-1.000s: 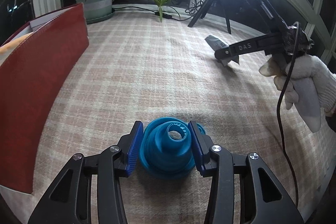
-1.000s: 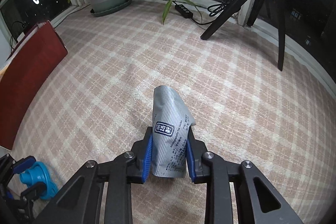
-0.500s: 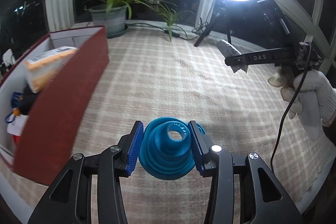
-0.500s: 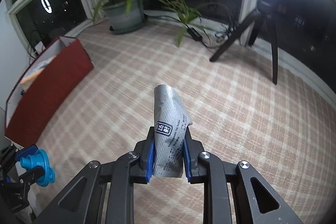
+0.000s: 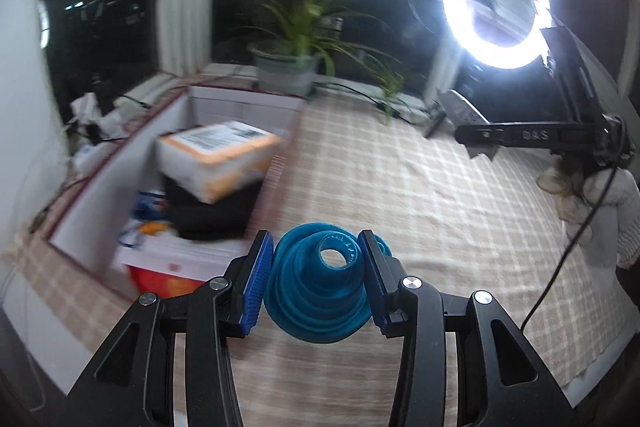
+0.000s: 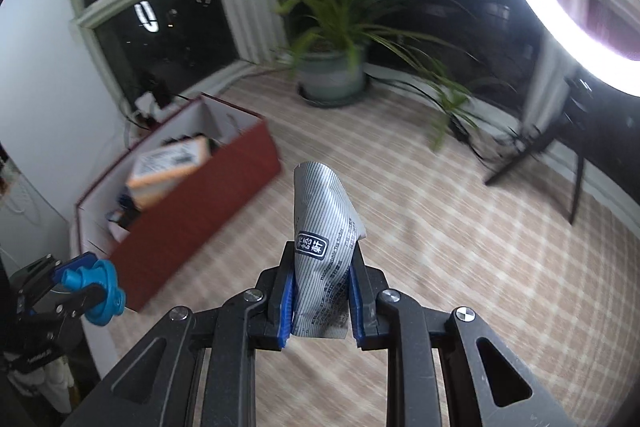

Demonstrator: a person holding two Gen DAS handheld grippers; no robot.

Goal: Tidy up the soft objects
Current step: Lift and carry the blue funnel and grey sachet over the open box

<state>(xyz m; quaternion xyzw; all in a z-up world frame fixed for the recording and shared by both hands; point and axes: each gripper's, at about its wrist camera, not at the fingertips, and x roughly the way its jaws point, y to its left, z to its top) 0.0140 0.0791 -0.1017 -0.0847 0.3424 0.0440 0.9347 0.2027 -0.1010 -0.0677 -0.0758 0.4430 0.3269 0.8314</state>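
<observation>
My left gripper (image 5: 318, 283) is shut on a blue collapsible silicone funnel (image 5: 320, 291) and holds it in the air, just right of the open red box (image 5: 96, 187). My right gripper (image 6: 322, 295) is shut on a silver striped pouch (image 6: 322, 235), also lifted above the floor. In the right wrist view the left gripper with the blue funnel (image 6: 98, 287) is at the lower left, near the box's (image 6: 192, 223) near corner. In the left wrist view the right gripper with the pouch (image 5: 466, 109) is at the upper right, held by a gloved hand (image 5: 600, 203).
The box holds an orange-and-white package (image 5: 218, 159), a black item (image 5: 212, 215) and other things. A potted plant (image 6: 332, 75) stands by the window. A ring light (image 5: 496, 11) on a tripod (image 6: 532, 151) stands at the right. A checked carpet (image 5: 400, 195) covers the floor.
Both grippers have risen from the carpet with their objects and swung toward the red box, whose inside now shows.
</observation>
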